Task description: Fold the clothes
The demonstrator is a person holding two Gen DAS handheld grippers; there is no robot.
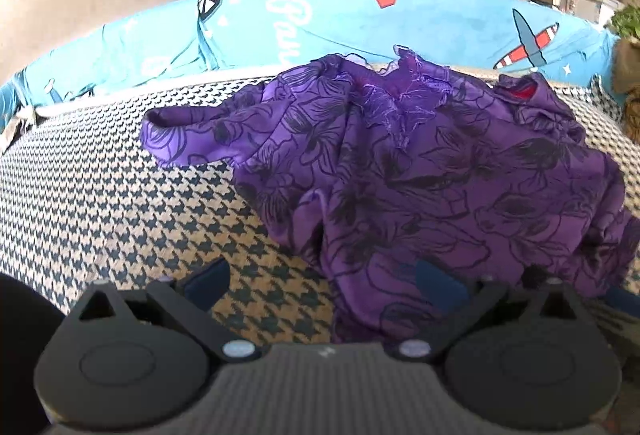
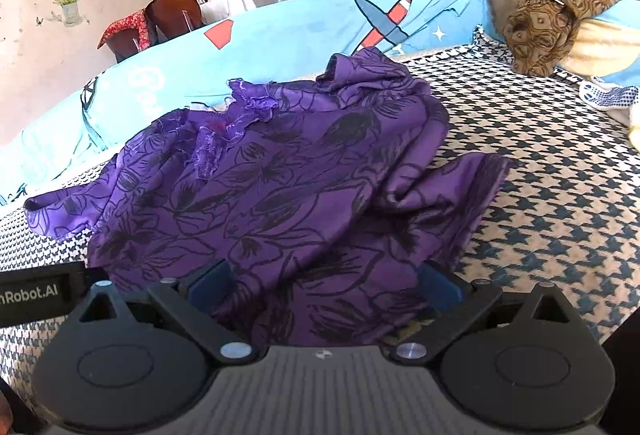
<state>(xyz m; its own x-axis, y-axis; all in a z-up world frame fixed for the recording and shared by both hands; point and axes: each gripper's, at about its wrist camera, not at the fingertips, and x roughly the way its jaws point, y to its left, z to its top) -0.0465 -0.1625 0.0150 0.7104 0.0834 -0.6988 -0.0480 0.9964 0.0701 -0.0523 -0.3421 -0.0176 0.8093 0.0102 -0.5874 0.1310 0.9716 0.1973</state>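
Left claw (image 1: 322, 285) is standing wide open, gripping nothing; its right finger (image 1: 438, 285) is lying against the garment (image 1: 420, 163) hem, its left finger over bare cover (image 1: 120, 195). Right claw (image 2: 324, 285) is also gaping wide, straddling the garment's (image 2: 280, 187) near edge without pinching it. The purple garment is lying crumpled on the houndstooth cover (image 2: 560, 163), a blue sheet (image 1: 320, 23) running behind it

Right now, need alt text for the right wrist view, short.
A crumpled purple flowered garment lies on a houndstooth-patterned cover, its near edge between the open fingers of the right tool. Behind it runs a light blue cushion with a plane print; a brown patterned cloth sits at far right.
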